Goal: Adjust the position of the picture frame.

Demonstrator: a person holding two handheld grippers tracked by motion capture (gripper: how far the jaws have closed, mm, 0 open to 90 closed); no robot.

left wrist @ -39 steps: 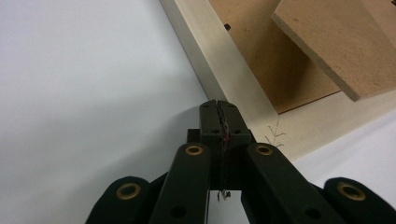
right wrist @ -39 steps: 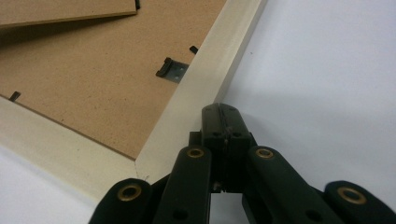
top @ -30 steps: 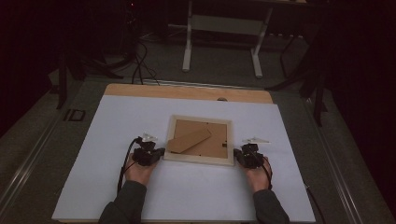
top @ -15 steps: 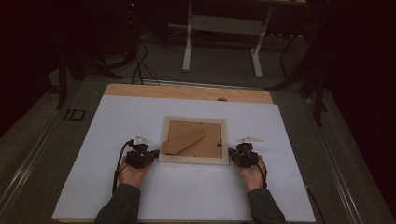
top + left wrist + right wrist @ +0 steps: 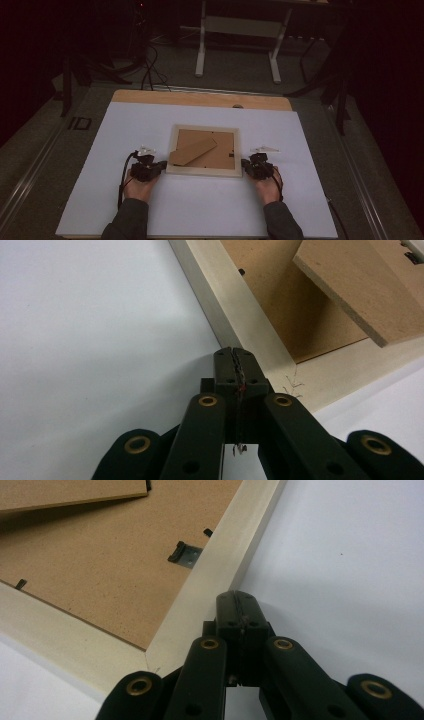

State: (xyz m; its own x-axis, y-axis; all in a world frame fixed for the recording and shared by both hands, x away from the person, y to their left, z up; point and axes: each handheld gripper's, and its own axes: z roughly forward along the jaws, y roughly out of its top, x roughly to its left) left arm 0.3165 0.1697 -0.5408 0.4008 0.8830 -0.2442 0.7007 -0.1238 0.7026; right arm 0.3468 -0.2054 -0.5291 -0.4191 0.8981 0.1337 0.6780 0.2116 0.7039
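Note:
A pale wooden picture frame (image 5: 202,171) lies face down in the middle of the white tabletop (image 5: 150,125), its brown backing board (image 5: 222,150) up and the fold-out stand (image 5: 192,151) raised. My left gripper (image 5: 162,166) is shut, with its tip against the frame's near left corner (image 5: 240,315) beside the stand (image 5: 360,285). My right gripper (image 5: 245,164) is shut too, its tip touching the frame's right rail (image 5: 225,555) near a small metal clip (image 5: 184,554). Nothing sits between either pair of jaws (image 5: 234,352) (image 5: 235,597).
A bare wooden strip (image 5: 200,98) runs along the table's far edge. Beyond it stand the white legs of another desk (image 5: 201,45) and cables (image 5: 150,70) on the dark floor. White surface stretches all round the frame.
The frame has turned slightly and now sits squarer to the table, a little further left. Both grippers have shifted a little left with it and stay shut.

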